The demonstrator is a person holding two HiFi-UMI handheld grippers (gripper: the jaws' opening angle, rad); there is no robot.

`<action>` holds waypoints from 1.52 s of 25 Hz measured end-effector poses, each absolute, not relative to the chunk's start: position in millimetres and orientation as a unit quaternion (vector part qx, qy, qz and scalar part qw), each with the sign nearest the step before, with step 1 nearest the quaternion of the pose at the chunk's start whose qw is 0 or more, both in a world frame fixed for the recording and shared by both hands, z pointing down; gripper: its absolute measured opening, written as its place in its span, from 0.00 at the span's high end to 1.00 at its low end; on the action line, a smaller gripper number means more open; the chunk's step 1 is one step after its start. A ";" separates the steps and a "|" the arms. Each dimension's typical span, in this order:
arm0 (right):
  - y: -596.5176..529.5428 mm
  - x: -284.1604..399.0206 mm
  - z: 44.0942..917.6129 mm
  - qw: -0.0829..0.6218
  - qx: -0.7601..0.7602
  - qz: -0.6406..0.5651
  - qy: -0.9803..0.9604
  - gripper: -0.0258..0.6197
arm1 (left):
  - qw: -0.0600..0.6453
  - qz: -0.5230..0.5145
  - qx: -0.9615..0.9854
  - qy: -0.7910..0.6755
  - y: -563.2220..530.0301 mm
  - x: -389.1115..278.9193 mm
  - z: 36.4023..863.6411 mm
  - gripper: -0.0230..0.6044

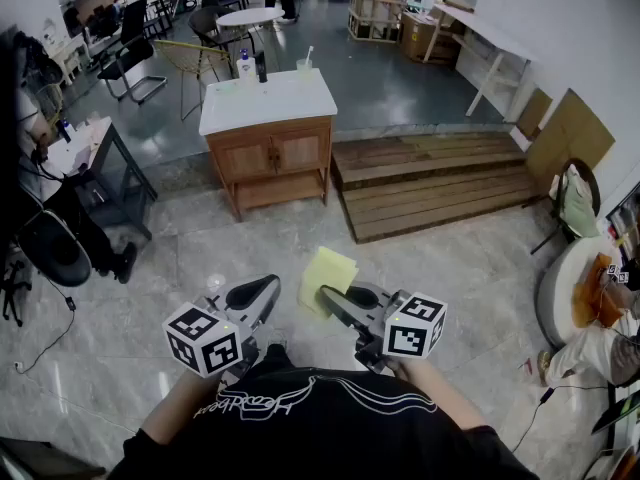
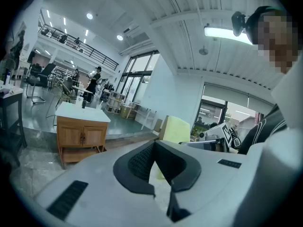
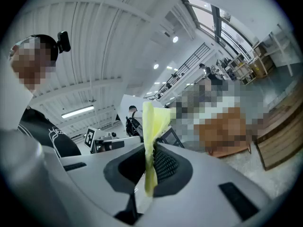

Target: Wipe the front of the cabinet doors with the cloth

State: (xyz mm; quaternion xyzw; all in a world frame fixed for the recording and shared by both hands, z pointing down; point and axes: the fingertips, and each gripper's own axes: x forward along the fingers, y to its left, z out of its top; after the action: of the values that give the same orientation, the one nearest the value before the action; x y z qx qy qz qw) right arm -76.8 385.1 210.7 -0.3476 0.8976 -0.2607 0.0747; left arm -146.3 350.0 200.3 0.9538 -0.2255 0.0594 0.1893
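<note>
The wiping has not begun, as far as these views show: the cabinet point(image 1: 268, 160) stands well apart from the person, across a stretch of pale stone floor point(image 1: 200, 258), and nothing touches its two cabinet doors point(image 1: 272, 153), which are closed. What is done is the fetching of the tool. The yellow cloth point(image 1: 328, 274) is pinched in the right tongs point(image 3: 149, 170), whose jaws are pressed onto a fold of it, so that the free part rises above the pads in the right gripper view and, from the head view, lies on the side of the tongs that faces the cabinet. The left tongs point(image 2: 158, 161) carry nothing; their pads meet at the tips with only floor showing behind them. Both are held low and close to the person's chest, side by side, their jaws aimed roughly toward the cabinet front, the right just beside the left and no nearer the cabinet. I judge that the whole approach is left to do, then the laying of the cloth flat on a door and the strokes across both doors. The cabinet's white tabletop point(image 1: 268, 100) carries a few bottles point(image 1: 246, 65), and a wooden platform point(image 1: 440, 183) lies just beside the cabinet on the side away from the left tongs; neither stands between the person and the doors.
</note>
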 end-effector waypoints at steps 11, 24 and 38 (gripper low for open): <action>365.0 -56.7 221.2 0.069 -0.381 -0.272 0.881 0.90 | 0.197 0.059 0.953 -0.221 336.3 -134.3 207.4 0.95; 284.5 -32.5 261.9 0.056 -0.405 -0.306 0.860 0.90 | 0.250 0.074 0.945 -0.196 251.0 -105.6 252.6 0.95; 53.5 1.1 302.5 0.035 -0.425 -0.357 0.831 0.90 | 0.305 0.097 0.928 -0.188 15.9 -77.3 296.5 0.95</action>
State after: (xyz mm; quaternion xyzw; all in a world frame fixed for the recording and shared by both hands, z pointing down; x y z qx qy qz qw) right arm 1.1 53.5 302.5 -0.4251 0.8312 -0.3568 0.0346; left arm -77.3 15.9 296.5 0.9284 -0.1879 0.0974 0.3053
